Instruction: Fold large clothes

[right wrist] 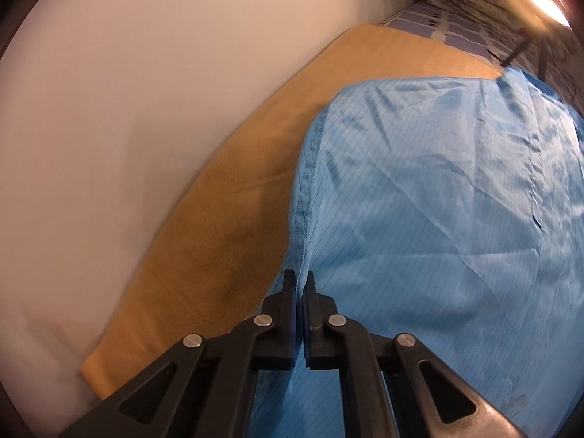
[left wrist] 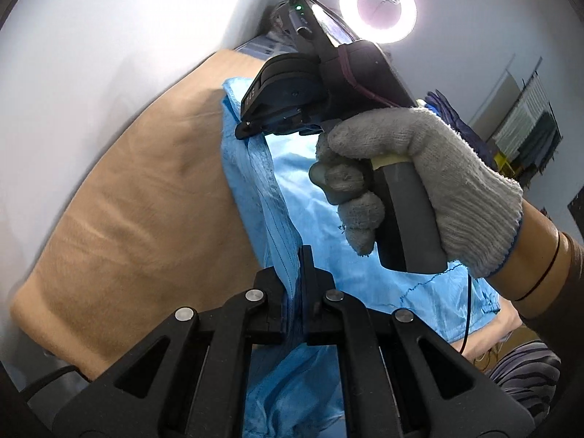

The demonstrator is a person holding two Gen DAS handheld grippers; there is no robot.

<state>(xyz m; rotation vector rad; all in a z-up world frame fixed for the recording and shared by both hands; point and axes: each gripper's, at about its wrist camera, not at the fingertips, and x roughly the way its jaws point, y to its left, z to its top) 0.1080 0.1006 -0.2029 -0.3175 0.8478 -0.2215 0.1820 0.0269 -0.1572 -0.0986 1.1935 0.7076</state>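
Note:
A large light blue garment [left wrist: 310, 197] with thin dark stripes lies on a tan cloth-covered surface [left wrist: 138, 197]. My left gripper [left wrist: 296, 273] is shut on a folded edge of the garment and holds it raised. In the left wrist view the right gripper's body [left wrist: 328, 84] shows ahead, held by a hand in a grey knit glove [left wrist: 419, 182]; its tips are hidden. In the right wrist view my right gripper [right wrist: 300, 284] is shut on the hem edge of the blue garment [right wrist: 438, 219], which spreads to the right over the tan surface [right wrist: 226, 226].
A white wall [left wrist: 91, 54] runs along the far side of the tan surface. A ring light [left wrist: 377, 7] glows overhead. A blue patterned sheet [right wrist: 445, 29] lies beyond the tan cloth. Dark blue clothes [left wrist: 456, 116] sit at the far right.

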